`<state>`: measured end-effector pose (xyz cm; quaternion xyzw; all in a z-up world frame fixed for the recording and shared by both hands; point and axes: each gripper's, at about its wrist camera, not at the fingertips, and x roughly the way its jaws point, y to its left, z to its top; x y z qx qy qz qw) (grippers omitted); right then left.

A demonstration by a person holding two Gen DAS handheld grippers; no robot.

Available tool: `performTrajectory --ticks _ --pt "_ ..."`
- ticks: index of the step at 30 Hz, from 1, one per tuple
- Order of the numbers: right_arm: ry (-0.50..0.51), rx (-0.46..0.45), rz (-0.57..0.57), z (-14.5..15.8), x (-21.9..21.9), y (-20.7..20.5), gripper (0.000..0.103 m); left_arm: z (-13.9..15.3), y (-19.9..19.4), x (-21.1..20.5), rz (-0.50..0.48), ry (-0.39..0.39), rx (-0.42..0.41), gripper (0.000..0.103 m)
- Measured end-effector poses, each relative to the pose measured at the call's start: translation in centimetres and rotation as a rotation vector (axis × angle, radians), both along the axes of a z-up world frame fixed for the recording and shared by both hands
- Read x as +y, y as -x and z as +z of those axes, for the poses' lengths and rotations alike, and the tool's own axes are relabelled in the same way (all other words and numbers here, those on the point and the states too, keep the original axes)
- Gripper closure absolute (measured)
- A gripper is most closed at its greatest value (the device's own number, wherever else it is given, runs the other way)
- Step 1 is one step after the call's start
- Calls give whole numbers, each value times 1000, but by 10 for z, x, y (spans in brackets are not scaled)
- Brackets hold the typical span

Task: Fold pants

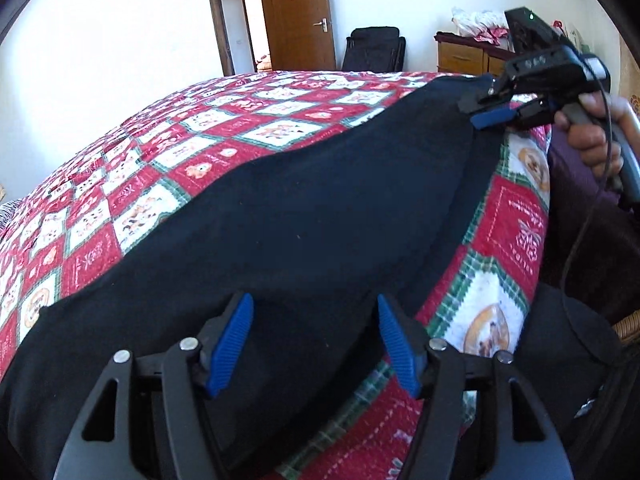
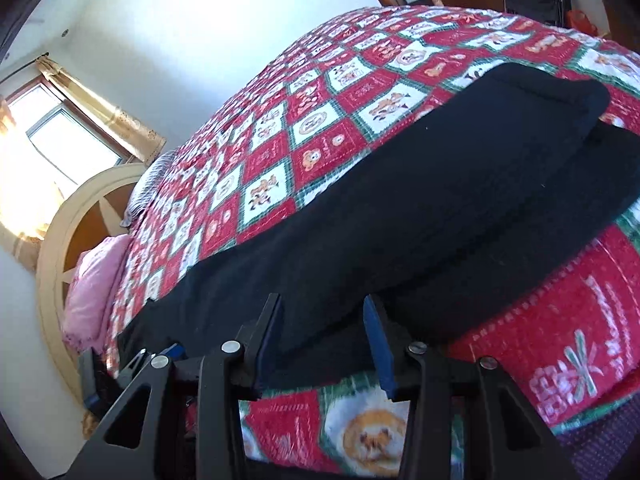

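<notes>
Blue-padded fingers (image 1: 236,344) of the left gripper (image 1: 316,344) stand spread, cloth between them but not pinched. Black pants (image 1: 280,220) lie on the bed quilt (image 1: 208,132), long axis running away from the left gripper toward the right gripper (image 1: 494,110). Its fingers are also parted at the pants' edge (right-wrist view).

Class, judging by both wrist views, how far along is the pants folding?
Done: the black pants lie lengthwise on the quilt, apparently one leg over the other. In hand: the left gripper and right gripper sit open at opposite ends, gripping nothing yet. Left: folding end to end.
</notes>
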<state>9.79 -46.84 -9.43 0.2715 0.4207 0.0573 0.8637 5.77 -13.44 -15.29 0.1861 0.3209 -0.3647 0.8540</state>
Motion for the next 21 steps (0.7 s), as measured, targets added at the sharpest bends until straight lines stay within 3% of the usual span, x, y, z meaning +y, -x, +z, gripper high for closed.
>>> performTrajectory --ticks 3,5,6,15,21 --pt "37 -20 -13 -2 3 -3 79 1 -2 1 -3 12 3 61" --pt "38 -24 -19 -3 2 -3 98 2 -4 3 -3 30 19 89" --pt "43 -32 -25 -3 0 -1 100 4 -4 5 -12 49 37 93" --pt "88 -167 -17 45 -1 23 103 21 4 14 -23 102 29 99" --pt "-33 -35 -3 20 -16 24 102 10 -5 10 -1 83 40 99"
